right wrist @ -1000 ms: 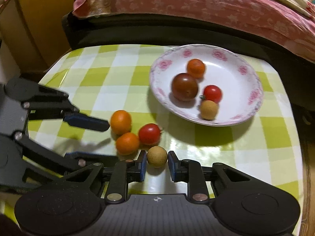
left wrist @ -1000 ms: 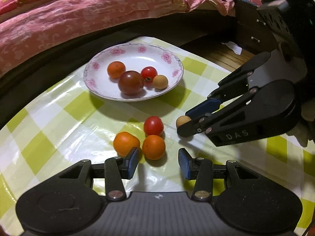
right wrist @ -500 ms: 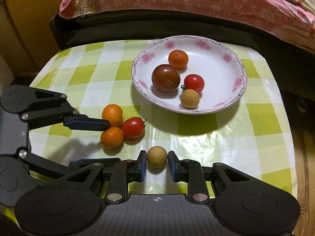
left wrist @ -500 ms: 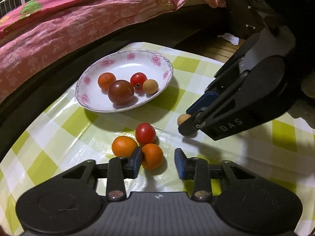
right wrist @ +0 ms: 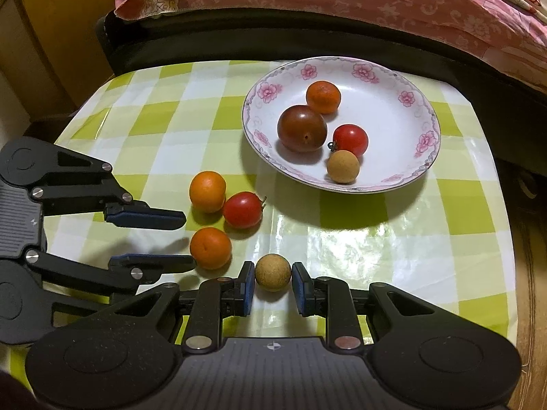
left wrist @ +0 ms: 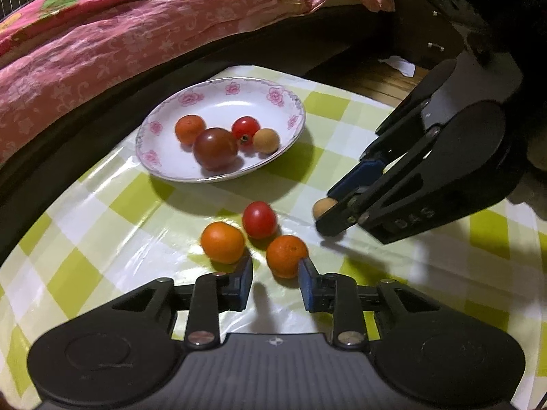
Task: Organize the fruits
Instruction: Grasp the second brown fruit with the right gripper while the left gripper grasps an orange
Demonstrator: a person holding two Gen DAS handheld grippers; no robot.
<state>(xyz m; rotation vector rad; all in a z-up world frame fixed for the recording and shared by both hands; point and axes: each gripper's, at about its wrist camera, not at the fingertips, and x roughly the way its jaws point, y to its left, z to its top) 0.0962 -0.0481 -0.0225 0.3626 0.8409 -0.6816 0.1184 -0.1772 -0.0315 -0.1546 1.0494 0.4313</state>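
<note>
Tan fruit (right wrist: pixel 272 272): sits between the pads of your right gripper (right wrist: pixel 271 285), low on the tablecloth (left wrist: pixel 102 205). Both pads are on its sides, so it's clamped. Can't tell if it's off the cloth yet.
Near orange (left wrist: pixel 286 256): just ahead of your left gripper (left wrist: pixel 275 268), off to that tool's right, touching the right fingertip only.
Left gripper state: drawn in narrow, with nothing between the pads. No hold on the near orange that I can see.
Far orange (left wrist: pixel 222 242): just ahead of the left fingertip of that tool. Touching or a hair apart, can't tell.
Red tomato (left wrist: pixel 259 219): further ahead of your left tool, just beyond the two oranges.
Plate (left wrist: pixel 275 95): well ahead of both tools, up-left of the left one and up-right of the right one. A dark tomato (left wrist: pixel 216 147) lies among the fruit already in it.
Risk 1: the tan fruit is held out near the pad tips and it's round, so a quick lift could pop it out.
Risk 2: your left tool is narrow and off-centre. Push forward and you shove the near orange, which rolls on the glossy cloth, maybe into the tomato.
Risk 3: your tools are close together, so heading for the plate at once could clash them.
</note>
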